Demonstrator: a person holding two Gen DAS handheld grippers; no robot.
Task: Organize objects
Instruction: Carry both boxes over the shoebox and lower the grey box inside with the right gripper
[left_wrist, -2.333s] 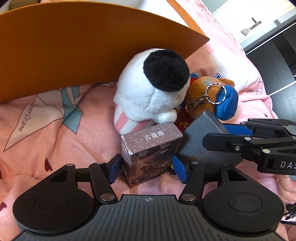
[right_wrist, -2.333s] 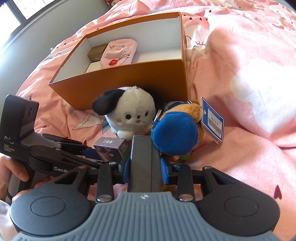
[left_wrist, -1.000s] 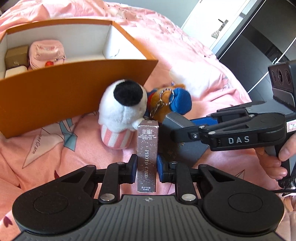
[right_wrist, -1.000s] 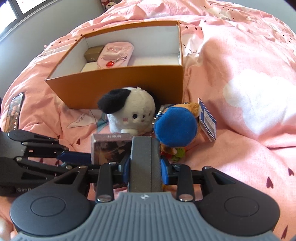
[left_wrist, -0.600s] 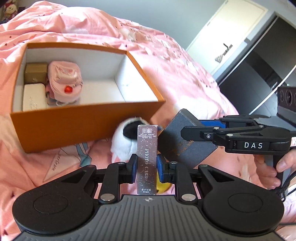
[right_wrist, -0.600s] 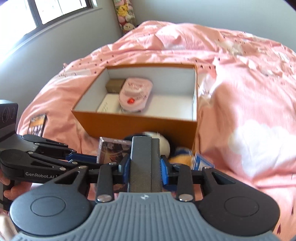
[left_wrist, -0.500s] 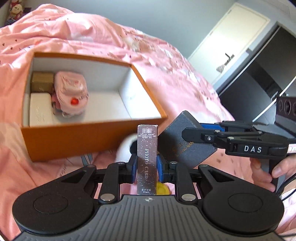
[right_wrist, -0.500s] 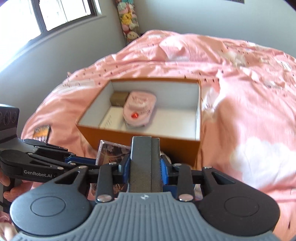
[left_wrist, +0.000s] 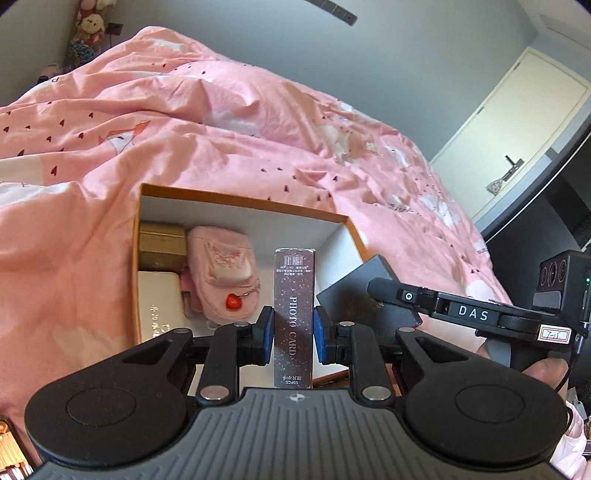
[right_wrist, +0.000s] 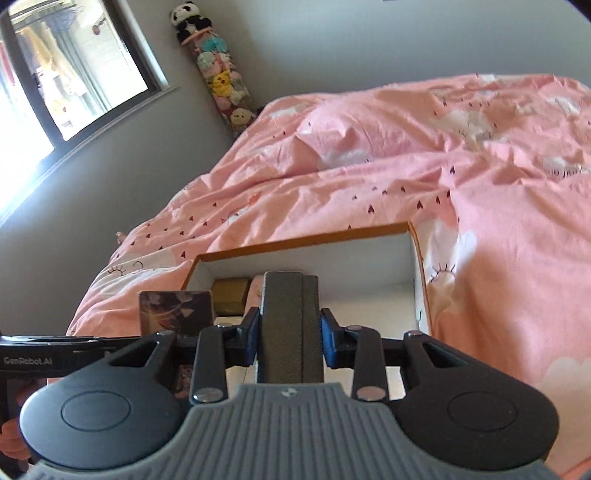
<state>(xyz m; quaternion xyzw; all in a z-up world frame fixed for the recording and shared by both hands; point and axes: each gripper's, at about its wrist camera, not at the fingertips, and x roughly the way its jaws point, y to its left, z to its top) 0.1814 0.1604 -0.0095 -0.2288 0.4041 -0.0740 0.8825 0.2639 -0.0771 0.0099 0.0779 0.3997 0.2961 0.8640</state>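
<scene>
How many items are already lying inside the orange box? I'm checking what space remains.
3: gold box in the far left corner, white box in front of it, pink pouch beside both. More may hide behind the grippers.

pouch (left_wrist: 221, 271) in box (left_wrist: 236, 201), on bed (left_wrist: 258, 122)

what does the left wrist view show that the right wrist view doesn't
Only the left wrist view shows the pink pouch with its red heart charm, the white box in the orange box and the white door.

Only the right wrist view shows the window and the column of plush toys.

Both show the orange box, the gold box, the pink duvet, the left gripper clamping the photo card box, and the right gripper clamping the dark grey box.
</scene>
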